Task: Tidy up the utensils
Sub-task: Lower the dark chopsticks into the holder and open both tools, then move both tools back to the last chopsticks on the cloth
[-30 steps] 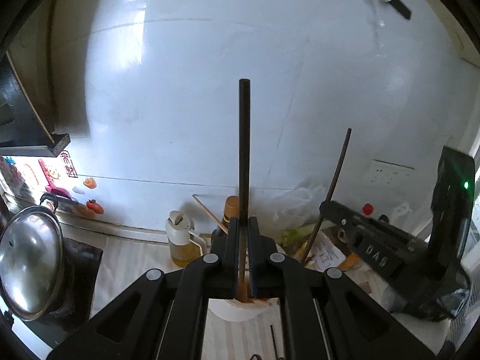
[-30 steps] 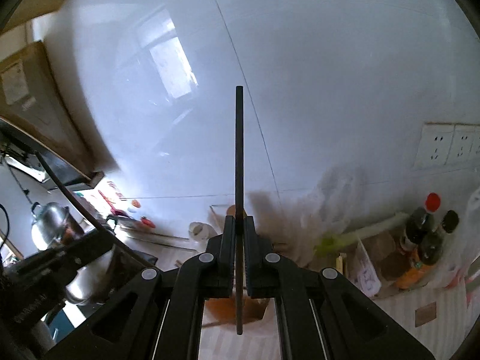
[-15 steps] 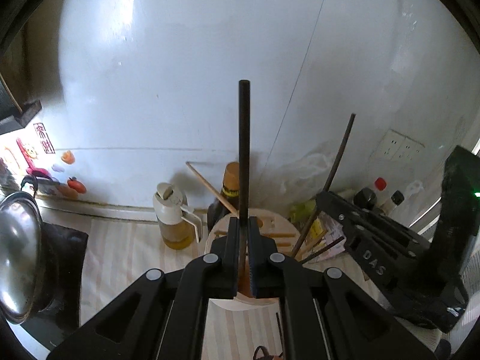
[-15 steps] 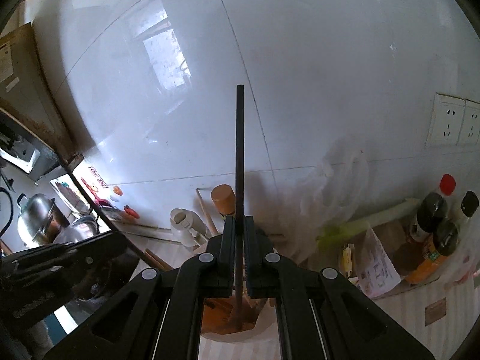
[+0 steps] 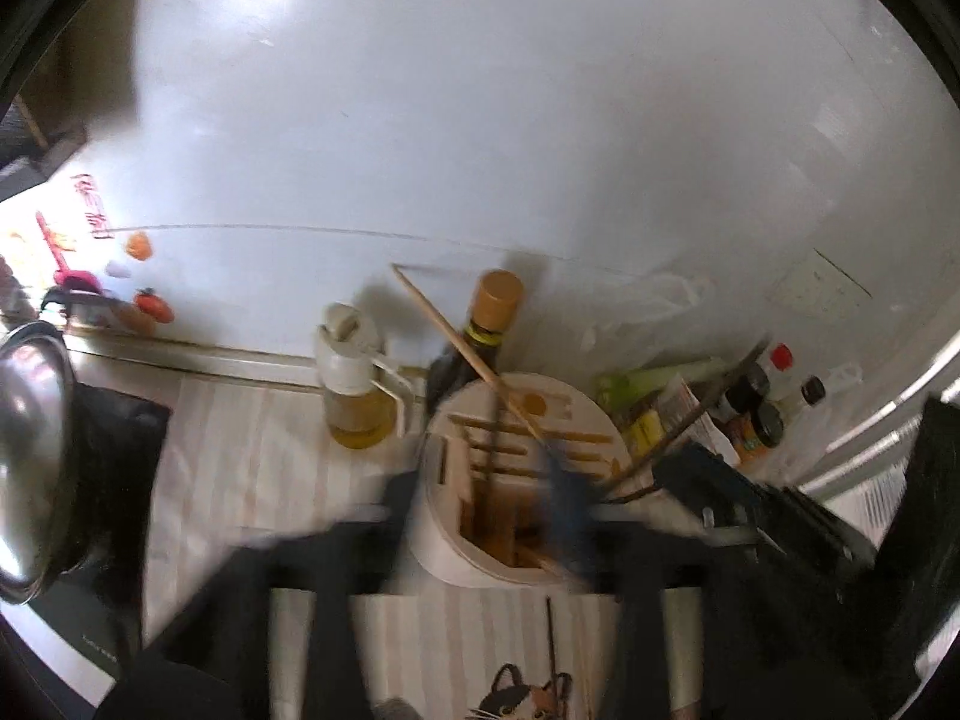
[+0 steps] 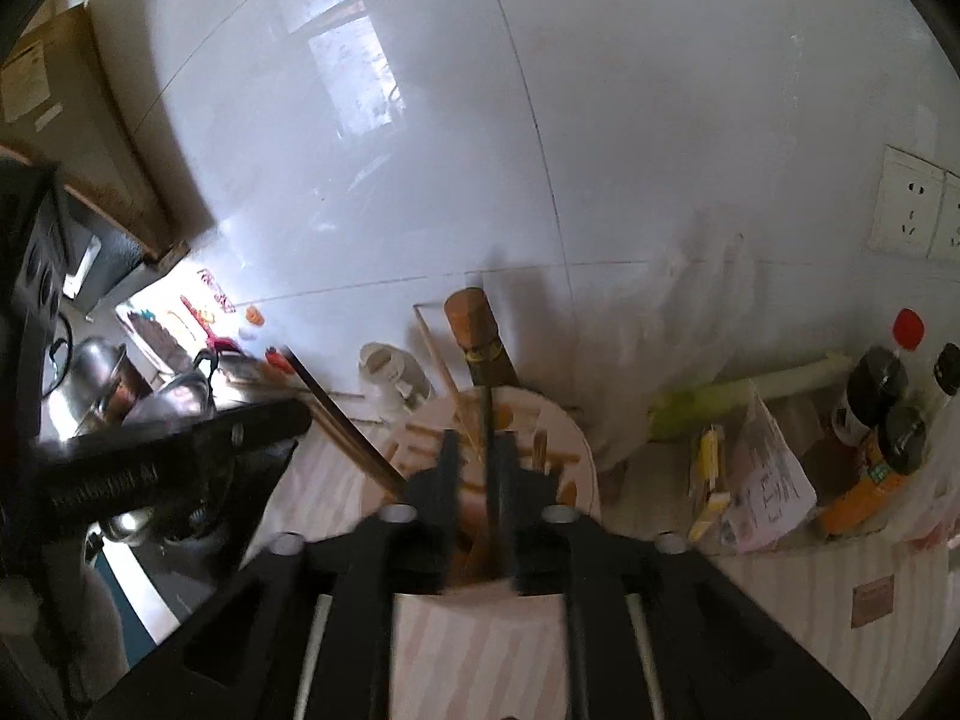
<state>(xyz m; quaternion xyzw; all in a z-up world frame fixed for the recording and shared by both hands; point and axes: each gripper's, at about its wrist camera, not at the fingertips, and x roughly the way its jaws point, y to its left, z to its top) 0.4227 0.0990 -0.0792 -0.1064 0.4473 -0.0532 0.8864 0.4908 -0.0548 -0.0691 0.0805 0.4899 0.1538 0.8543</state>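
Both hand-held grippers sit low over the utensil holder [image 5: 522, 474], a round cream block with a slotted wooden top standing on the striped counter [image 5: 240, 456] against the white tiled wall [image 5: 480, 120] — the drop-off point for the chopsticks.

Left gripper [image 5: 480, 540]: jaws opening, already spread wide either side of the holder's near rim, heavily blurred. Nothing is pinched between them. A dark chopstick [image 5: 561, 480] leans in the holder's open well, its lower end smeared by motion — looks released so it falls into the compartment, though I cannot tell whether it has settled. A pale wooden stick [image 5: 462, 348] slants up to the far left out of the same holder.

Right gripper [image 6: 480, 474]: jaws opening too, a narrow gap so far. A second dark chopstick [image 6: 487, 420] stands nearly upright beside the right-hand finger, its tip down in the holder's well; whether the pad is touching it is unclear from the blur. It is held vertical so it slides straight into the opening rather than catching on the slots.

Behind the holder: an oil dispenser [image 5: 360, 384] to the left and a dark bottle with a tan cap [image 5: 489, 324] just beyond. More chopsticks [image 5: 552, 642] lie on the cat-print mat [image 5: 522, 696] near the camera, so the task looks unfinished.
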